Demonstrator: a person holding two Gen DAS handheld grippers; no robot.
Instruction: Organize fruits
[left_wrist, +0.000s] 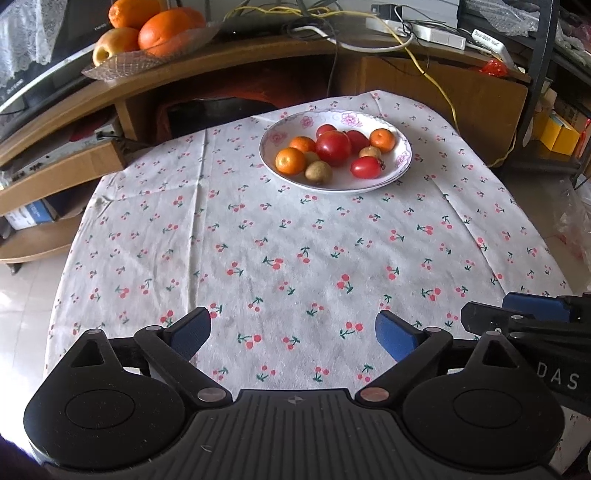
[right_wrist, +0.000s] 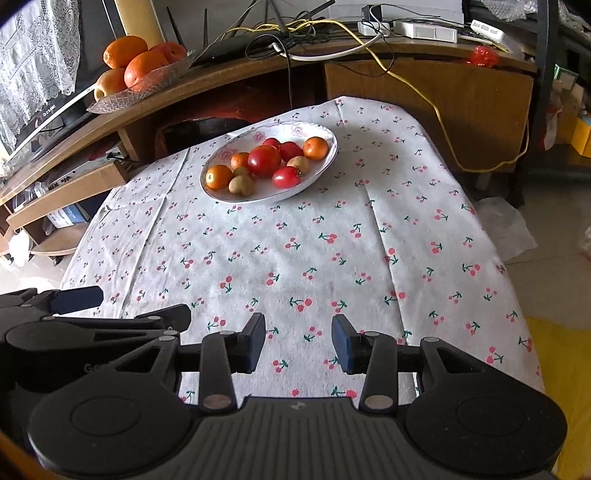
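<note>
A white flowered plate (left_wrist: 400, 162) (right_wrist: 321, 171) stands at the far side of the cherry-print table. It holds a big red tomato (left_wrist: 333, 147) (right_wrist: 264, 161), smaller tomatoes (left_wrist: 365, 167) (right_wrist: 286, 177), small oranges (left_wrist: 290, 160) (right_wrist: 218, 177) and brown kiwi-like fruits (left_wrist: 318, 172) (right_wrist: 241, 185). My left gripper (left_wrist: 293, 332) hovers wide open over the near part of the cloth, nothing between its blue pads. My right gripper (right_wrist: 298, 341) hangs open beside it, also empty, and shows at the left wrist view's right edge (left_wrist: 517, 317).
A wooden shelf unit (left_wrist: 258, 55) curves behind the table, carrying a glass dish of large oranges and an apple (left_wrist: 147, 33) (right_wrist: 136, 70), cables and white boxes (right_wrist: 406, 29). The tablecloth (left_wrist: 295, 251) lies bare between plate and grippers. Floor drops off left and right.
</note>
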